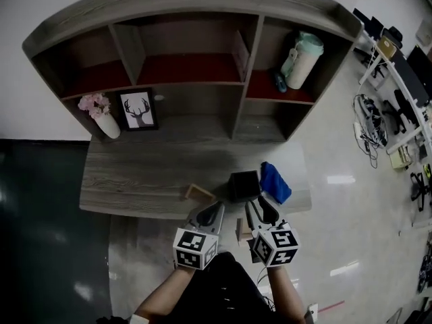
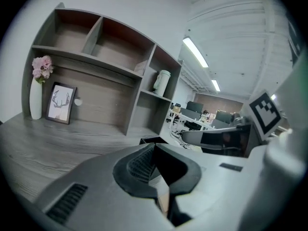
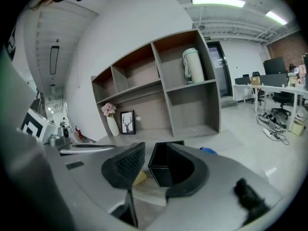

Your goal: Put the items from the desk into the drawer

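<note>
Biggest thing here is the grey wood shelf [image 1: 196, 106], which stands along the back of the table [image 1: 135, 174] and takes up most of what we see from the head view.

Both tools are held out over the front edge of the table. The left tool [image 1: 218, 208] has its jaws together with nothing in them, and it points at the edge between the block and the box. The right tool [image 1: 260, 206] has its jaws apart and isn't gripping anything. Through its gap we see the box just ahead of the tips, and we can't tell if they touch it.

A pale green jug [image 1: 302, 59] stands in the shelf's upper right compartment. Under the left end of the shelf there's a deer picture [image 1: 138, 109], with a white vase [image 1: 106, 123] of pink flowers just beside it on its left.

The stuff to put away is all at the front right of the table. There's a blue cloth [image 1: 275, 182], the open black box [image 1: 243, 185] just left of it, and a small wooden block [image 1: 200, 193] lying tilted at the edge.
</note>
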A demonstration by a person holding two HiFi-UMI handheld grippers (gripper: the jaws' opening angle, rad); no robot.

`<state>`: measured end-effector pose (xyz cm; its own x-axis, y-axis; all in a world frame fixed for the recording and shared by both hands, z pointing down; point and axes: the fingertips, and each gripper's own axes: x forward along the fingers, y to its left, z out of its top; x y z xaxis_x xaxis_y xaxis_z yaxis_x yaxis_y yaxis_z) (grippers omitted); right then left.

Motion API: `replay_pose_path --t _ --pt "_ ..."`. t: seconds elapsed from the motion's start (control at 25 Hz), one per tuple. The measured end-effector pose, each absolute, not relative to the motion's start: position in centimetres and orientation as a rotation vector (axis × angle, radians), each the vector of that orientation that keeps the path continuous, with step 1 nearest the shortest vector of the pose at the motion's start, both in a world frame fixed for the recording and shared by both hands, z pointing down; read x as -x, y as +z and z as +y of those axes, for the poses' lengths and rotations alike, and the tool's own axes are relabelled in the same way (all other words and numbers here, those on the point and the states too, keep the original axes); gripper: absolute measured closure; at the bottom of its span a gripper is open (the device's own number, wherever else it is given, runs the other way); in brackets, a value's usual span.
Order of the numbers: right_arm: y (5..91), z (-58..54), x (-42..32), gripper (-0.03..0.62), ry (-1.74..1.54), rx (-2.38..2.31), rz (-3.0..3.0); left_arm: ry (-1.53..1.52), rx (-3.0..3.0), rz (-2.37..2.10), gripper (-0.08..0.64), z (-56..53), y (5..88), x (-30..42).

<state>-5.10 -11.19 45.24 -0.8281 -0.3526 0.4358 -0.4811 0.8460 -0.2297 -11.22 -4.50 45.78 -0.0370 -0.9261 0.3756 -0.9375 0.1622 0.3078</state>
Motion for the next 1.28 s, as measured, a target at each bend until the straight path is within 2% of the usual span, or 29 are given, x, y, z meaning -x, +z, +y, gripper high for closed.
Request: replay_pose_path --t 0.24,0.96,1.04,1.12,1.28 --pt "46.8 -11.0 8.7 0.413 0.489 -0.542 -2.552 0.03 -1.687 -2.004 0.549 -4.4 46.5 14.2" --pt "53.5 -11.2 12.4 0.413 0.453 -0.515 -2.227 -0.016 -1.604 -2.012 0.549 -5.1 48.4 18.0" --pt "53.9 -11.3 12.3 0.425 0.393 -0.533 -2.171 -0.024 -1.598 -2.008 0.549 -5.2 48.5 18.2" --pt "54.2 -11.5 12.0 0.492 0.344 -0.546 -2.118 -0.027 -1.602 -2.004 0.549 -5.3 48.5 18.3" --pt "54.2 -11.5 11.9 0.499 0.363 -0.531 -2.109 -0.022 -1.615 -1.987 0.549 -5.4 48.6 18.0"
